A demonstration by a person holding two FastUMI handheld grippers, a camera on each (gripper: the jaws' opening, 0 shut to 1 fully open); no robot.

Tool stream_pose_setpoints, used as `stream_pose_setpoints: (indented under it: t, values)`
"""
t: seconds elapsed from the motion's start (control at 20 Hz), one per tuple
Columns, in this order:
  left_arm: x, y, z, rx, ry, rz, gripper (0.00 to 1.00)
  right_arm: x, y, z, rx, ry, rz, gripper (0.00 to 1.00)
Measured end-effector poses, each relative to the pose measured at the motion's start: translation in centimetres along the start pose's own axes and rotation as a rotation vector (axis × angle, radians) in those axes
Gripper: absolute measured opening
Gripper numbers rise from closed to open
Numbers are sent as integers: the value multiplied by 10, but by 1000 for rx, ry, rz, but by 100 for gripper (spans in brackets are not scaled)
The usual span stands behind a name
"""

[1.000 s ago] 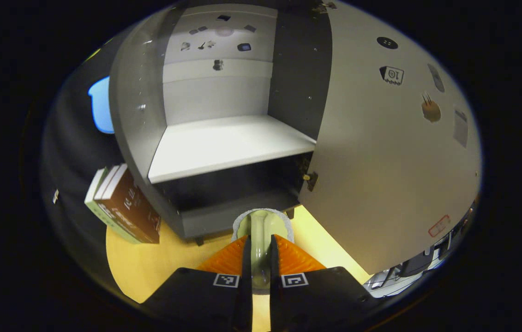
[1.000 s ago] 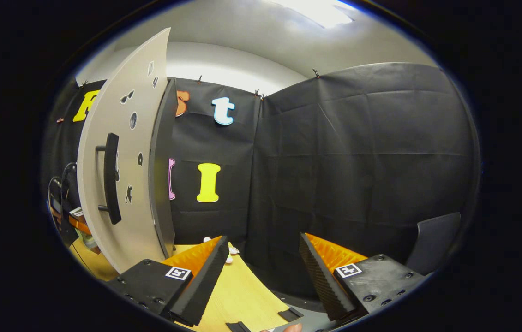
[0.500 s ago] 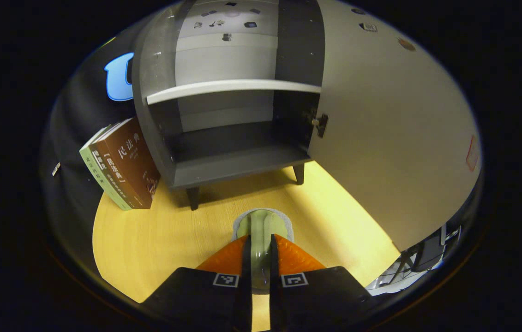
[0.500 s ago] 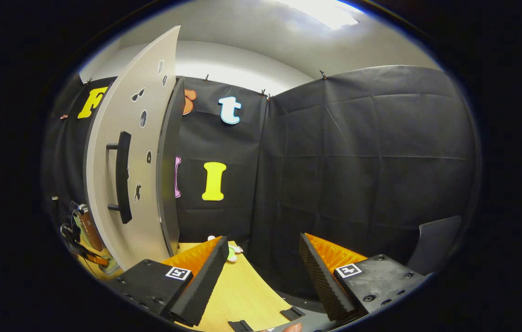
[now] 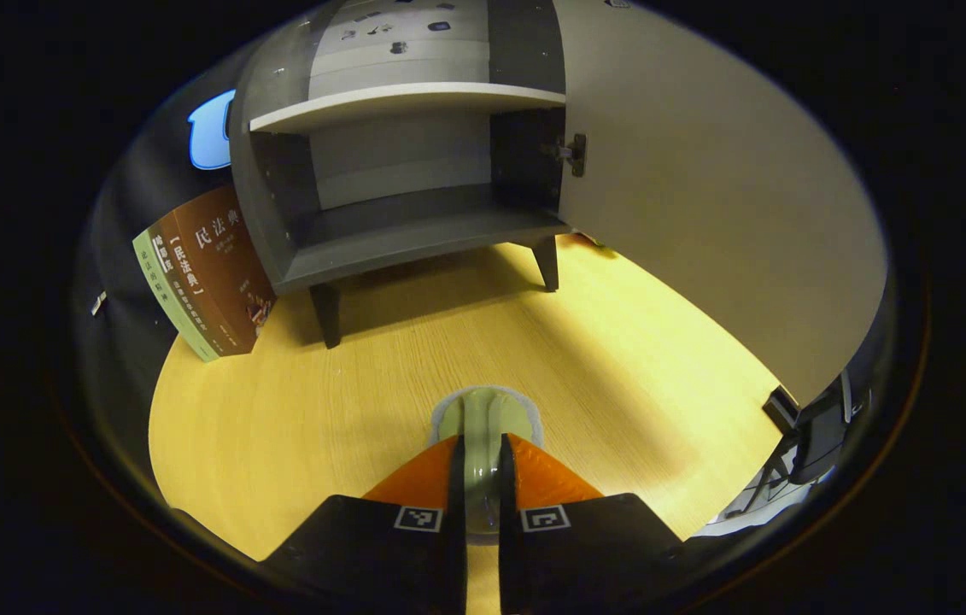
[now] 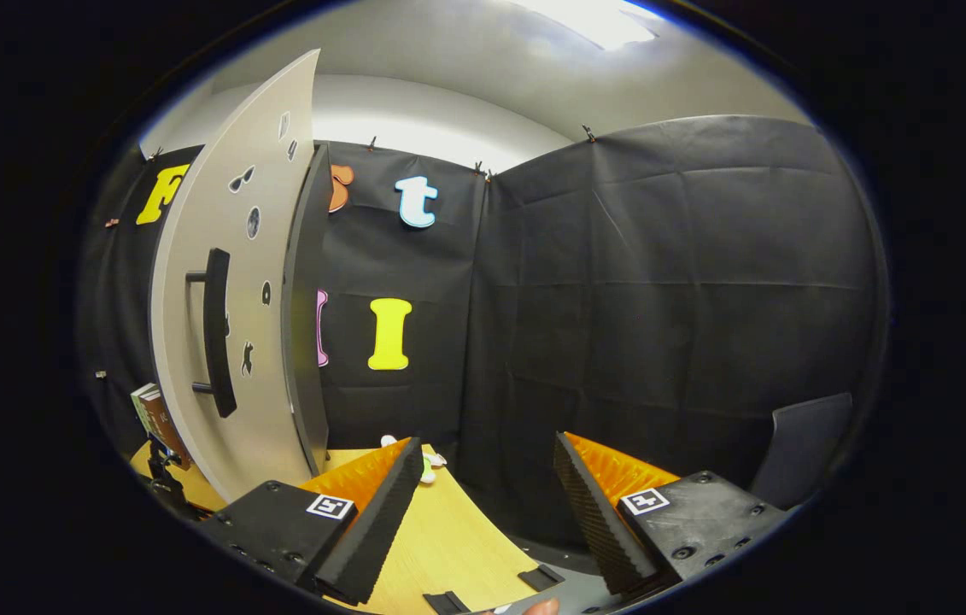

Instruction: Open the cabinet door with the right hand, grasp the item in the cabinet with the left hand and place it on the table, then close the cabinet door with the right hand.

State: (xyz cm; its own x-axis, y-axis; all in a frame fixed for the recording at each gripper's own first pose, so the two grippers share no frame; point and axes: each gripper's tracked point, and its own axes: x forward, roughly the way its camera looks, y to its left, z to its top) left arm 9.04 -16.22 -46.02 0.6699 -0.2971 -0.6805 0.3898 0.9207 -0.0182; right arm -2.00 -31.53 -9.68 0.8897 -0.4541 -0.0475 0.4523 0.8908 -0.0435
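The table (image 5: 346, 401), a pale wooden top, spreads across the lower half of the left gripper view. On it at 12 o'clock stands the cabinet (image 5: 397, 171), grey, on short dark legs, with a white shelf (image 5: 406, 96) across its upper part and a bare lower compartment. Its door (image 5: 705, 205) hangs wide open toward 2 o'clock, hinged at the cabinet's right side. In the right gripper view the same door (image 6: 235, 307) stands at 9 o'clock, seen from its outer face, with a dark vertical handle (image 6: 216, 329) and small stickers on it. Books (image 5: 201, 278) lean against the cabinet's left side at 10 o'clock in the left gripper view, resting on the table.

The left gripper (image 5: 481, 478) sits at 6 o'clock in its own view, over the table and well apart from the cabinet. Its fingers are pressed onto the item (image 5: 483, 427), a pale green thing with a whitish rim that pokes out beyond the fingertips; whether the item touches the table cannot be told.

The right gripper (image 6: 487, 478) shows at 6 o'clock in its own view, its jaws spread wide with nothing between them, above the table edge (image 6: 440, 547). It is near the door but apart from the handle.
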Motion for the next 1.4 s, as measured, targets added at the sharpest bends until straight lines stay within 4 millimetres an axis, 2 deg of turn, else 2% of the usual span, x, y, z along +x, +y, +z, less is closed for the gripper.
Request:
stream_pose_setpoints:
  t: [0.2,0.4,0.65,0.7,0.85,0.95,1.15,1.3,1.4]
  values:
    - [16,-5,-16,42,28,13,19,0,-4,0,-5,4,-11,97]
    - [27,-11,-23,75,33,11,19,0,-9,-2,-6,11,-24,98]
    - [34,-17,-24,87,34,1,20,0,-15,-4,-13,15,-39,97]
    - [35,-19,-25,86,34,-3,20,1,-16,-4,-11,17,-42,94]
    - [34,-23,-27,50,36,-18,25,6,-20,-5,-14,20,-54,97]
    - [27,-28,-25,27,16,-31,34,8,-20,-5,-8,19,-58,97]
    - [7,-33,-10,49,-37,-35,99,9,-16,-4,5,17,-49,97]
    - [-17,-32,10,52,-95,-32,97,8,-17,0,10,8,-48,98]
    - [-39,-28,36,62,-158,-18,97,7,-15,2,10,4,-49,98]
